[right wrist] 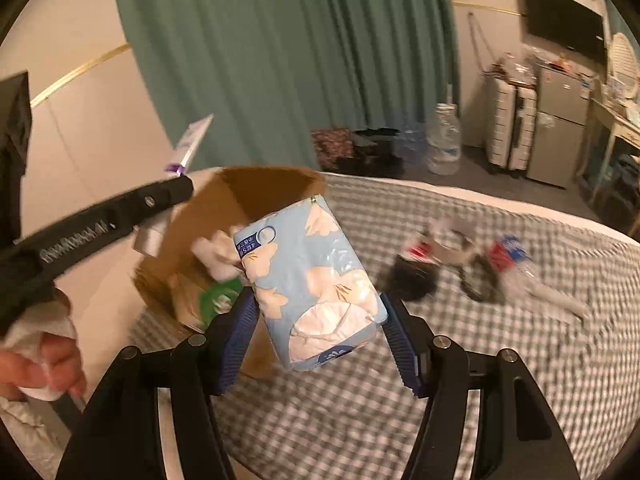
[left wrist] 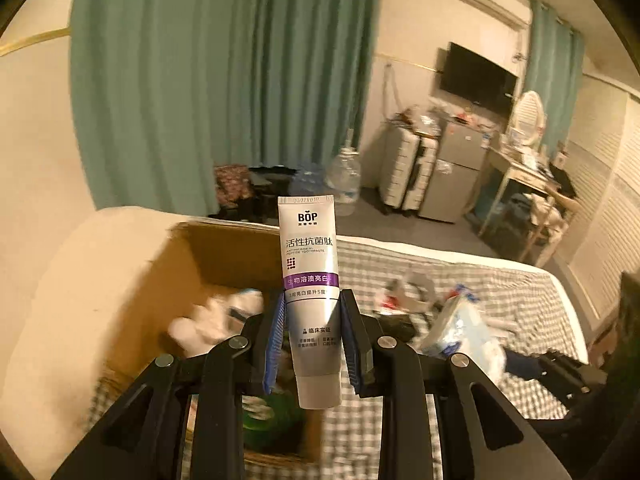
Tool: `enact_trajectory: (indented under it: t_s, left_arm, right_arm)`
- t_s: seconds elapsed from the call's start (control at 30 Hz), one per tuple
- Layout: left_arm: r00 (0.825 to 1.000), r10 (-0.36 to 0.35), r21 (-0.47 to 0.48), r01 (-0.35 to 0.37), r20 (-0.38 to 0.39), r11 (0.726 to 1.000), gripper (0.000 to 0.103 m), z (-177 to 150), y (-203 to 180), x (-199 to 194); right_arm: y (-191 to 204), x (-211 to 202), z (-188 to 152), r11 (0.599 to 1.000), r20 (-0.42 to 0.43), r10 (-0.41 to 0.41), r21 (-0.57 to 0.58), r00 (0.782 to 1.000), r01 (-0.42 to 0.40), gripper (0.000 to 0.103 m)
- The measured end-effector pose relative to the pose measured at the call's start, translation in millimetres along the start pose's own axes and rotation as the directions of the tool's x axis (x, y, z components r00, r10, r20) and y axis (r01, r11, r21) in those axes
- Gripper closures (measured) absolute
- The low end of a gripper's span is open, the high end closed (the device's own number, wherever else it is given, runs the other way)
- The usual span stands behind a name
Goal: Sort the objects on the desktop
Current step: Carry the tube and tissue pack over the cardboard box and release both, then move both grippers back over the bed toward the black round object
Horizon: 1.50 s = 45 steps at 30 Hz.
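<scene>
Partway through, the open brown cardboard box (right wrist: 256,200) ahead of both grippers already holds a green packet and white items. Left gripper (left wrist: 313,344) clamps a white-and-grey toothpaste tube (left wrist: 310,280) upright; right gripper (right wrist: 318,336) grips a pale blue flowered tissue pack (right wrist: 308,280). Beyond the right gripper, several small items (right wrist: 472,264) lie unsorted on the checked bedspread (right wrist: 360,420).

A bed (right wrist: 360,420) spread with a grey-and-white checked cover carries an open cardboard box (right wrist: 256,188) at its left end. To the right, well apart from the box, a blurred scatter of small items (right wrist: 468,264) lies on the cover, red, black and white among them.
</scene>
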<state>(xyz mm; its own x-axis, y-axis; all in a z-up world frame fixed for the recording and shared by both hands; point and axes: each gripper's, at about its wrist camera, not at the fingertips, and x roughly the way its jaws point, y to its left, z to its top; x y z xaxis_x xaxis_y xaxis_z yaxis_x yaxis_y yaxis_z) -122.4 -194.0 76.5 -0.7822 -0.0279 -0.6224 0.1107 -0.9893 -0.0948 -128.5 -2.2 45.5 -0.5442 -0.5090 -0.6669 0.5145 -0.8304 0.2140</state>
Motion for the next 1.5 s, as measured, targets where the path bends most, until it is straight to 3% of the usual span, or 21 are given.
enact_trajectory:
  t_s: [0.17, 0.3, 0.57, 0.6, 0.63, 0.67, 0.7, 0.8, 1.1, 1.23, 1.5]
  left_arm:
    - [0.995, 0.098, -0.01, -0.098, -0.033, 0.995, 0.076, 5.2, 49.5, 24.9]
    - [0.988, 0.124, -0.003, -0.125, -0.091, 0.992, 0.076, -1.7, 80.2, 60.2]
    - [0.982, 0.102, -0.015, -0.106, -0.161, 0.994, 0.076, -5.4, 98.9, 120.6]
    - [0.982, 0.106, -0.007, -0.109, -0.156, 0.994, 0.069, -3.6, 97.8, 124.3]
    - [0.982, 0.116, 0.013, -0.116, -0.15, 0.993, 0.062, -1.8, 95.3, 129.4]
    - [0.979, 0.129, 0.037, -0.125, -0.155, 0.991, 0.035, -0.6, 92.3, 134.4]
    - [0.979, 0.138, 0.051, -0.132, -0.152, 0.99, 0.018, 0.1, 90.1, 136.7]
    - [0.981, 0.138, 0.073, -0.129, -0.133, 0.989, 0.018, -0.7, 86.5, 135.4]
    - [0.981, 0.12, 0.023, -0.118, -0.154, 0.993, 0.017, -4.0, 75.8, 100.6]
    - [0.988, 0.107, 0.039, -0.103, -0.108, 0.994, 0.01, -5.9, 50.4, 69.5]
    - [0.996, 0.033, 0.035, -0.03, -0.088, 0.999, 0.009, -29.9, -22.3, 41.9]
  right_arm:
    - [39.5, 37.7, 24.8, 0.998, -0.017, 0.033, -0.048, 0.999, -0.034, 0.041]
    - [60.0, 84.1, 36.7, 0.998, -0.059, 0.047, -0.045, 0.997, -0.05, 0.041]
    - [49.9, 160.6, 61.1, 0.996, -0.1, 0.085, 0.037, 0.991, -0.082, 0.039]
    - [47.8, 164.1, 64.6, 0.995, -0.094, 0.09, 0.047, 0.991, -0.086, 0.036]
    - [45.6, 166.1, 68.2, 0.994, -0.084, 0.097, 0.058, 0.992, -0.092, 0.025]
    - [43.5, 165.5, 71.7, 0.993, -0.066, 0.101, 0.07, 0.993, -0.096, 0.02]
    - [40.6, 162.0, 74.8, 0.992, -0.036, 0.104, 0.079, 0.994, -0.1, 0.016]
    - [29.5, 150.4, 80.4, 0.992, 0.018, 0.084, 0.092, 0.996, -0.085, 0.015]
    - [-25.0, 96.2, 50.5, 0.992, 0.025, -0.058, 0.111, 0.998, 0.055, 0.015]
    - [-61.1, 56.1, 30.9, 0.98, 0.019, -0.128, 0.155, 0.992, 0.123, 0.015]
    - [-113.1, -5.5, -11.5, 0.953, 0.003, -0.214, 0.221, 0.977, 0.208, 0.015]
